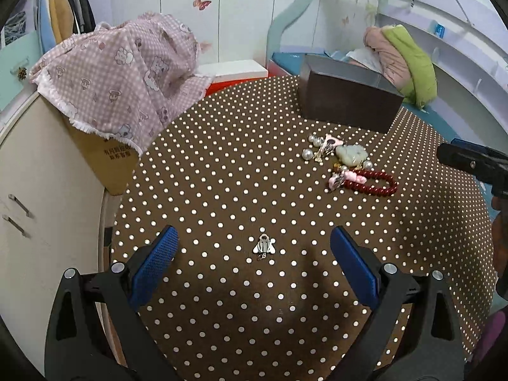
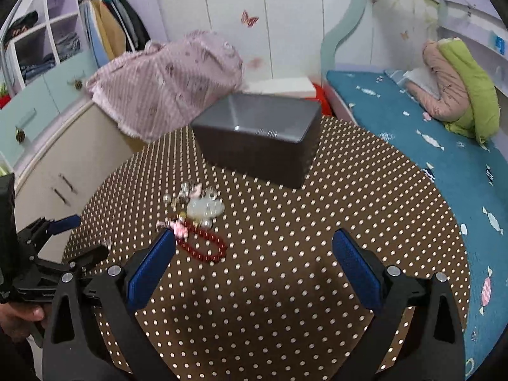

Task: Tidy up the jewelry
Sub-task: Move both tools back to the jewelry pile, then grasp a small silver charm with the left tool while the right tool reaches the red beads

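While both grippers hover with their blue-padded fingers spread wide and nothing between the pads, the round table (image 1: 222, 171) under its brown cloth with pale dots fills most of each view. Ahead of the fingers, at the far side of the table, stands the dark box (image 2: 260, 133), open at the top, its grey inside showing in the right wrist view. Between that box and the right gripper (image 2: 254, 250) lies the jewelry pile (image 1: 346, 162), well ahead and to the right of the left fingers, ahead and to the left of the right ones. The red bead bracelet (image 2: 203, 246) forms the near edge of the pile, just beside the tip of the right gripper's left finger (image 2: 152, 270) without clearly touching it. A pale green carved pendant (image 1: 350, 152) sits in the pile's middle, with several pearls (image 1: 312, 146) on its far side and a pink charm (image 1: 352, 176) against the bracelet. Smallest of all, a silver pendant (image 1: 264, 246) lies apart from the pile, flat on the cloth, midway between the fingertips of the left gripper (image 1: 254, 244).
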### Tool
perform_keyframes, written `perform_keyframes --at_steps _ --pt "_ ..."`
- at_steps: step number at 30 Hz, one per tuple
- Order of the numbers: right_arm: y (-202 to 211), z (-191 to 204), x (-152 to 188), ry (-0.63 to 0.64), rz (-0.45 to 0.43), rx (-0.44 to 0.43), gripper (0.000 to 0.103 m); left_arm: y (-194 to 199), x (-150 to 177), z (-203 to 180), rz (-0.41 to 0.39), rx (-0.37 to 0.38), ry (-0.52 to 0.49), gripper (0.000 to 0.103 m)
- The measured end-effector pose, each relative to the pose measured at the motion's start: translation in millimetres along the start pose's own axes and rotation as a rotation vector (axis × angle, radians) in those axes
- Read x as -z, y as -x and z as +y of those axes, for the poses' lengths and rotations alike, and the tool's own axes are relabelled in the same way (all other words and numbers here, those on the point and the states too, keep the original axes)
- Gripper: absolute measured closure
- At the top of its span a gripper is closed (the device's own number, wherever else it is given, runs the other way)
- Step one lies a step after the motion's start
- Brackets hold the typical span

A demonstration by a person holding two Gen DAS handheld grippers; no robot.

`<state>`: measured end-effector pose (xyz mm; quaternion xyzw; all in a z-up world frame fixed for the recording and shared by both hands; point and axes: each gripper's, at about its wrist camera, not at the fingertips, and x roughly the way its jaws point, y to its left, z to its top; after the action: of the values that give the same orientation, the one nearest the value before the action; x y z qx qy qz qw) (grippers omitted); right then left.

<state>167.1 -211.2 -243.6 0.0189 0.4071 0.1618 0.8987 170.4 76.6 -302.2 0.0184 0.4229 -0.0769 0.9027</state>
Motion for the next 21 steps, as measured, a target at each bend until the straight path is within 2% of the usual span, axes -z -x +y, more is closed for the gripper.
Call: perform_keyframes --at_steps 5,6,7,8,11,12,14,16,18,21 --pt "-11.6 3.1 5.3 0.004 0.051 -0.016 0.008 -10.6 1.4 -0.7 0.021 0.018 0.007 0.008" --pt "-14.6 4.0 5.8 0.007 0.062 -0.018 0.008 -11.9 1.0 -1.6 0.026 0.02 0.006 0.012" --pt "-16.6 4.8 6.4 0.009 0.069 -0.019 0.008 -14.4 1.1 -2.7 0.035 0.027 0.005 0.024" --pt "-19.1 6.1 7.1 0.013 0.076 -0.021 0.008 -17.6 1.2 -3.6 0.051 0.035 0.005 0.029" --pt "-27.8 11.6 8.0 0.029 0.1 -0.027 0.008 -20.4 2.0 -8.6 0.054 0.015 -0.022 0.034" --pt "-29.9 12.6 7.4 0.033 0.104 -0.027 0.008 -20.6 1.3 -10.4 0.052 0.012 -0.033 0.041" --pt "-37.9 18.3 8.1 0.055 0.125 -0.035 0.008 -19.7 1.1 -12.0 0.046 0.02 -0.04 0.058" --pt "-44.3 23.6 8.2 0.075 0.135 -0.039 0.008 -19.0 0.2 -13.7 0.047 0.044 -0.035 0.085" --pt "-51.4 29.8 8.9 0.101 0.148 -0.043 0.008 -18.3 0.2 -14.4 0.053 0.069 -0.024 0.097" --pt "-61.7 37.2 11.0 0.146 0.156 -0.046 0.008 -16.9 0.0 -17.5 0.055 0.084 -0.012 0.096"
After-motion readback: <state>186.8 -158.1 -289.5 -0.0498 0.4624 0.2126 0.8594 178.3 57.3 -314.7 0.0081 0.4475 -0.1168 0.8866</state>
